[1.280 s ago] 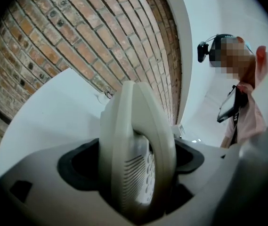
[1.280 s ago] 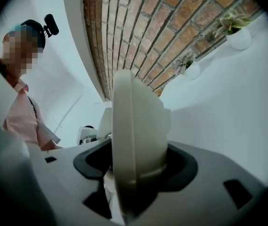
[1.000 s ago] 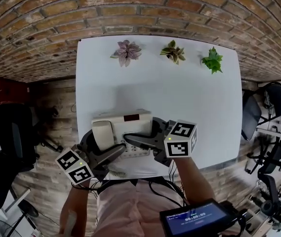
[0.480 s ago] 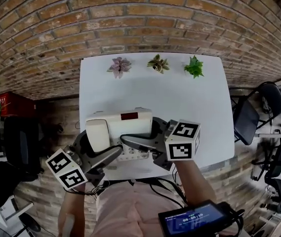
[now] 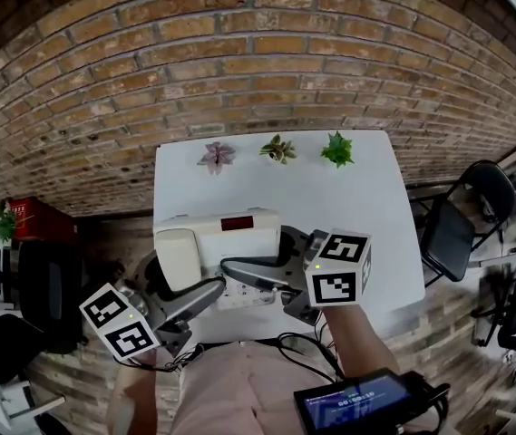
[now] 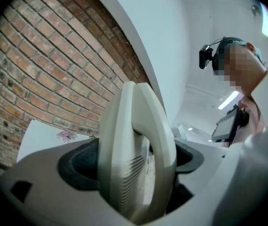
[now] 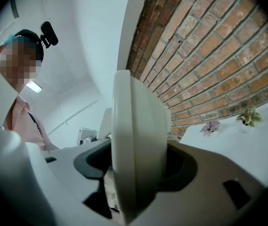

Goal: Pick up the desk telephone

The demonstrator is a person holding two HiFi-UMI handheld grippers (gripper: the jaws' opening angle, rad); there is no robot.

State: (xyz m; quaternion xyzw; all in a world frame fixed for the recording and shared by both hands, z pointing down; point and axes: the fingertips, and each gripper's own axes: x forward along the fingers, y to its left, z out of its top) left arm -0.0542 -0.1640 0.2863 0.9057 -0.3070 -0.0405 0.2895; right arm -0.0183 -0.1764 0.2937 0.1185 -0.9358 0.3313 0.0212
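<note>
Right now I have the desk telephone (image 5: 221,243) pinched from both sides above the near edge of the white table (image 5: 375,216). The left gripper (image 5: 210,290) and right gripper (image 5: 237,268) each stand part-open, clamped on its body. If my hands go uneven, it could tilt and spill the handset (image 5: 179,259) onto the table.

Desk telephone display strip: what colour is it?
Dark reddish-brown display strip on the cream plastic desk telephone; clearest in the head view.

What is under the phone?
The white table lies below the held-up phone. The spot straight underneath is covered by the phone, so I cannot see it.
</note>
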